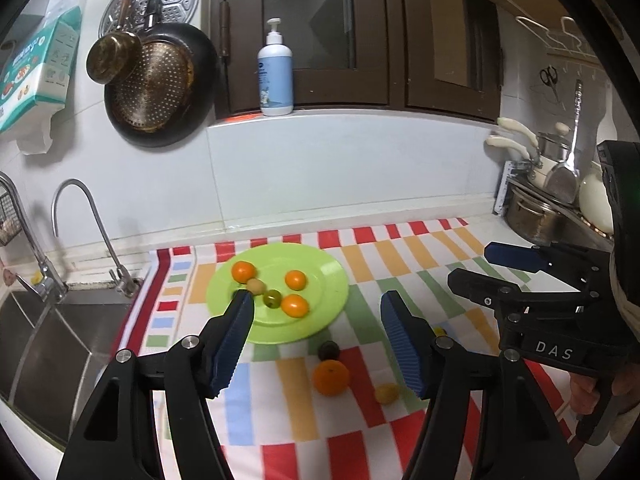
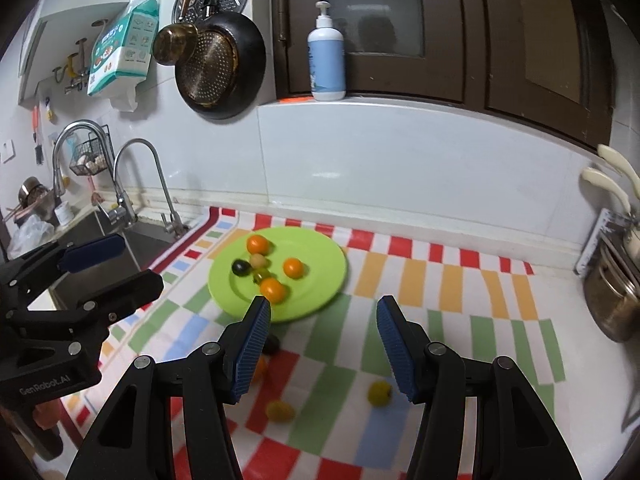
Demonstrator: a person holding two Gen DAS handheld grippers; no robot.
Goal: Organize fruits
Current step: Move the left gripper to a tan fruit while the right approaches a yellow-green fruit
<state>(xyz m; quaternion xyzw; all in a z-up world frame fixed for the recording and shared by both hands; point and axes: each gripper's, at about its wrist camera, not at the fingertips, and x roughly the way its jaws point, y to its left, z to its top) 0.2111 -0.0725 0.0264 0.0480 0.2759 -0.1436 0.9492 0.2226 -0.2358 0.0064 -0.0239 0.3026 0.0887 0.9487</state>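
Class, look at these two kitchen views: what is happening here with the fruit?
A person holds a two-finger gripper in each hand over a checked cloth. Both the left gripper and right gripper are open and empty. A green plate already carries several small fruits, including three orange ones. Off the plate lie an orange fruit, a dark fruit and two yellow fruits, not yet moved.

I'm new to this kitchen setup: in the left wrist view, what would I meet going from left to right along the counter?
Sink → faucet → green plate → yellow fruit on the cloth → right gripper → steel pots.
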